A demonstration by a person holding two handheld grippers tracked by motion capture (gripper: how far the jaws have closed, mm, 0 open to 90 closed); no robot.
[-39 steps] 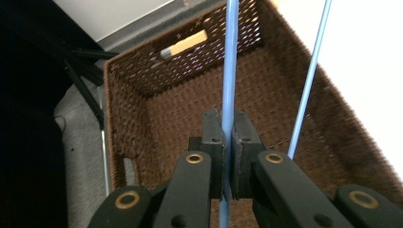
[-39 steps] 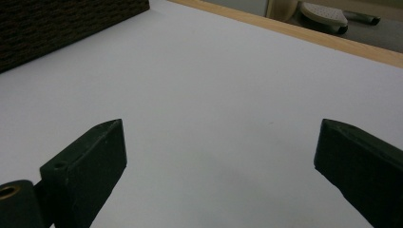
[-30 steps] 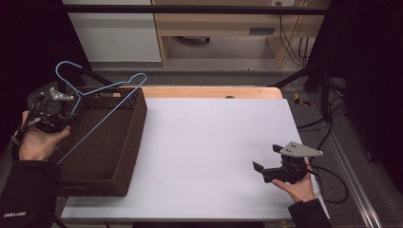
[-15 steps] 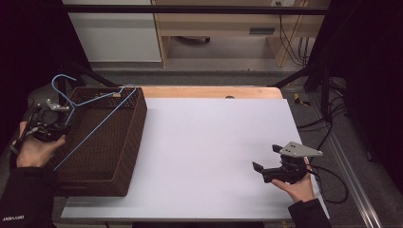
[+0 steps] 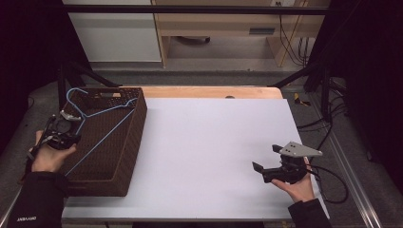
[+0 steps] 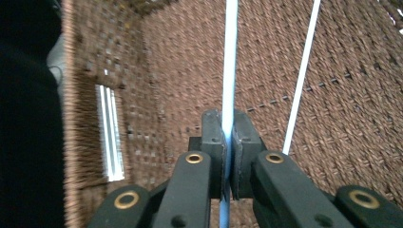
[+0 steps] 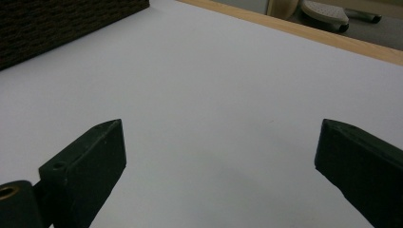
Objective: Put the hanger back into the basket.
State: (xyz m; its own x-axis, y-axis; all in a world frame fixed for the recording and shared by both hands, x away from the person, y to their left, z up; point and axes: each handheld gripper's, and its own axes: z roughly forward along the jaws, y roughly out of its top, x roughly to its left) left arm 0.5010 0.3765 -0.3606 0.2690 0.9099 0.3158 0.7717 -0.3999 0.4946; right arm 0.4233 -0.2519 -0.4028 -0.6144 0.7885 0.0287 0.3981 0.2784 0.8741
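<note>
A blue wire hanger (image 5: 102, 124) lies tilted in the dark woven basket (image 5: 129, 156) at the table's left, its hook (image 5: 72, 97) sticking up over the far left rim. My left gripper (image 5: 71, 124) is at the basket's left rim, shut on the hanger's wire. In the left gripper view the pads (image 6: 213, 137) pinch the blue hanger (image 6: 229, 71), with the basket's weave (image 6: 180, 71) behind. My right gripper (image 5: 266, 157) rests low over the white table near the front right, open with nothing between its jaws. The right gripper (image 7: 218, 142) shows wide-spread jaws over bare table.
The white table top (image 5: 214, 142) stretches between the basket and the right hand, with a wooden strip (image 5: 209, 92) along its far edge. A black frame bar (image 5: 190, 9) runs above the back. Cables (image 5: 328, 128) hang off the right side.
My left gripper has sunk with the hanger, bringing it from above the basket down into it. The right gripper has stayed where it was.
</note>
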